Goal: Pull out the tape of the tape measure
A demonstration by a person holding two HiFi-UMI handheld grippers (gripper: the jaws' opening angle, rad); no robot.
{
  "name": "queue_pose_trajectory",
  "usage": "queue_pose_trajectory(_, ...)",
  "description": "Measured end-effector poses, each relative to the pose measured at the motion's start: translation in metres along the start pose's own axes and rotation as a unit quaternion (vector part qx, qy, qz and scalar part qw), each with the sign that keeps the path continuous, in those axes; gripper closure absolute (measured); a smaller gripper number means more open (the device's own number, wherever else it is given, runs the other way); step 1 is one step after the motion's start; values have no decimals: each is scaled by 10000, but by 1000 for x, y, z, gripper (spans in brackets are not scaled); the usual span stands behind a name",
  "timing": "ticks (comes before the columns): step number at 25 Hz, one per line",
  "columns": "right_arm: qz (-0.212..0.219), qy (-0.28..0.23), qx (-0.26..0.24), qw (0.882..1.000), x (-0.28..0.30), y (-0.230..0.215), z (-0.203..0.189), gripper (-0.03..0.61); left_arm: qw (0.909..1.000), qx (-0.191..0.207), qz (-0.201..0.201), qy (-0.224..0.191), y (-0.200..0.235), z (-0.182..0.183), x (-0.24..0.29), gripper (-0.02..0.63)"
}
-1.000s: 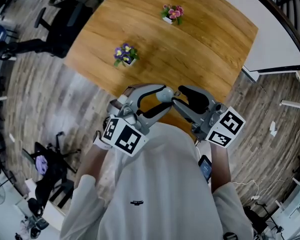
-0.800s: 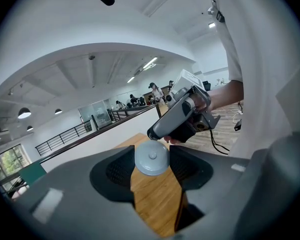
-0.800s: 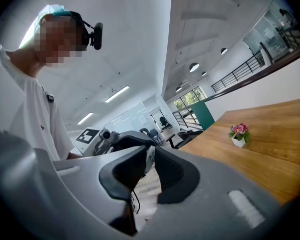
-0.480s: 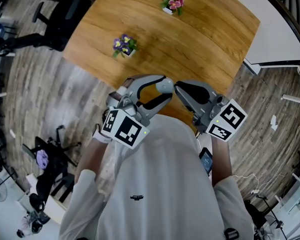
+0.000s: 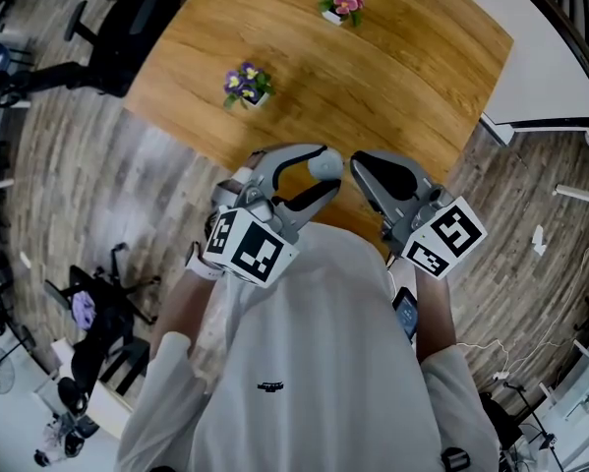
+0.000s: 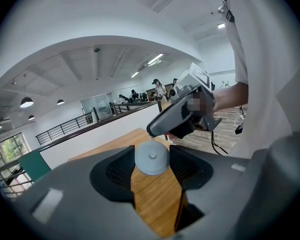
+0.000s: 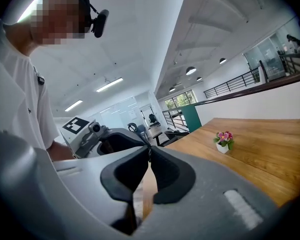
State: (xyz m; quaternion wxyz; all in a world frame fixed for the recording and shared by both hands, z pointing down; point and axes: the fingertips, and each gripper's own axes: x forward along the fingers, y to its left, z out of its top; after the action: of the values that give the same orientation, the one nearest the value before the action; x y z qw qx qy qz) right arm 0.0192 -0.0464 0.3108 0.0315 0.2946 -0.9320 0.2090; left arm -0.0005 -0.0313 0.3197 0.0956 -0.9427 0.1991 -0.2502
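Note:
In the head view my left gripper [image 5: 323,173] is held in front of the person's chest, shut on a round grey tape measure [image 5: 325,163]. The left gripper view shows that grey disc [image 6: 152,159] pinched between the two dark pads [image 6: 120,170]. My right gripper [image 5: 354,161] faces it from the right. Its jaws have just been closing and now meet at the disc's upper edge [image 6: 151,133]. In the right gripper view the jaws [image 7: 150,151] are together on only a thin sliver, the tape's end. The disc itself is hidden there.
A wooden table [image 5: 392,77] lies ahead, its near edge just beyond both grippers. On it stand a purple flower pot [image 5: 245,85] and a pink one [image 5: 340,3]. A black office chair [image 5: 127,28] stands at the far left and a white partition [image 5: 550,77] on the right.
The right gripper's jaws, apart a second ago, have come together at the tape measure's edge. The left gripper still holds the disc in the same place.

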Motion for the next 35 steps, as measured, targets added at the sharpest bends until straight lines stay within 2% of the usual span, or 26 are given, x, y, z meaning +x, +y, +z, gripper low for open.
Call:
queue_pose_trajectory(6, -369, 141, -160, 9991, 2, -4, -6, 561, 10000, -34, 4, 56, -2, -7, -1, 376)
queue_pose_trajectory(10, -929, 210, -240, 9952, -8, -23, -7, 561, 9998, -28, -50, 198, -6, -16, -1, 376)
queue_pose_trajectory(13, -1178, 172, -182, 9927, -17, -37, -6, 561, 9996, -90, -65, 262, -7, -21, -3, 376)
queue_pose_trajectory(27, -1561, 255, -288, 9870, -25, -47, -15, 561, 9992, -111, -219, 312, -11, -23, -4, 376)
queue_pose_trajectory(35, -2205, 120, -220, 9751, -54, -79, -10, 561, 9985, -203, -237, 457, -13, -34, -8, 376)
